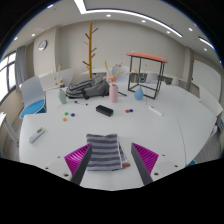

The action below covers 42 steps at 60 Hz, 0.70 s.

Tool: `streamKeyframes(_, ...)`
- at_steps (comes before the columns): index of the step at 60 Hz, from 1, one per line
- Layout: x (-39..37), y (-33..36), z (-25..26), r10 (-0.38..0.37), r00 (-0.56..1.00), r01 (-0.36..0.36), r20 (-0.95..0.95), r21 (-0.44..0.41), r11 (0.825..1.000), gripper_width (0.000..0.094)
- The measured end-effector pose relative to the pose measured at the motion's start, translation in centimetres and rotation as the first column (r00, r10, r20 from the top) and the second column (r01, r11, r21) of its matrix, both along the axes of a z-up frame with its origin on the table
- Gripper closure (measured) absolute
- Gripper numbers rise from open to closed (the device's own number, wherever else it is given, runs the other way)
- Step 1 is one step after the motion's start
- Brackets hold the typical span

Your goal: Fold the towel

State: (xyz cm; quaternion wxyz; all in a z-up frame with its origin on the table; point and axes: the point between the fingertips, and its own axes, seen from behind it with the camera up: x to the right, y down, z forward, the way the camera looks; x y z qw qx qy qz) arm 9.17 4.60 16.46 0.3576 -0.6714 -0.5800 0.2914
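Note:
A grey and white striped towel lies folded into a small rectangle on the white table, between my two fingers. A small tag sticks out at its right edge. My gripper is open, with a magenta pad to the left of the towel and the other to the right. A gap shows between the towel and each pad. The towel rests on the table by itself.
Beyond the towel lie a black box, a pink cup, a white remote and small coloured bits. A wooden coat stand, chairs and a stool-height table stand at the far side.

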Motion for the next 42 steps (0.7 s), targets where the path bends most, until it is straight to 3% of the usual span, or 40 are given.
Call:
streamKeyframes(12, 10.9, -2.6, 7.0, 0.013, 0.999, -0.014, 0.038, 0.024, 1.000, 0.0085)
streamKeyframes(24, 14.0, -4.2, 9.6, 0.041, 0.999, -0.041, -0.010, 0.052, 0.998, 0.0086)
streamKeyframes(42, 13.6, -6.1, 8.4, 0.034, 0.999, -0.034, -0.008, -0.063, 0.997, 0.0086)
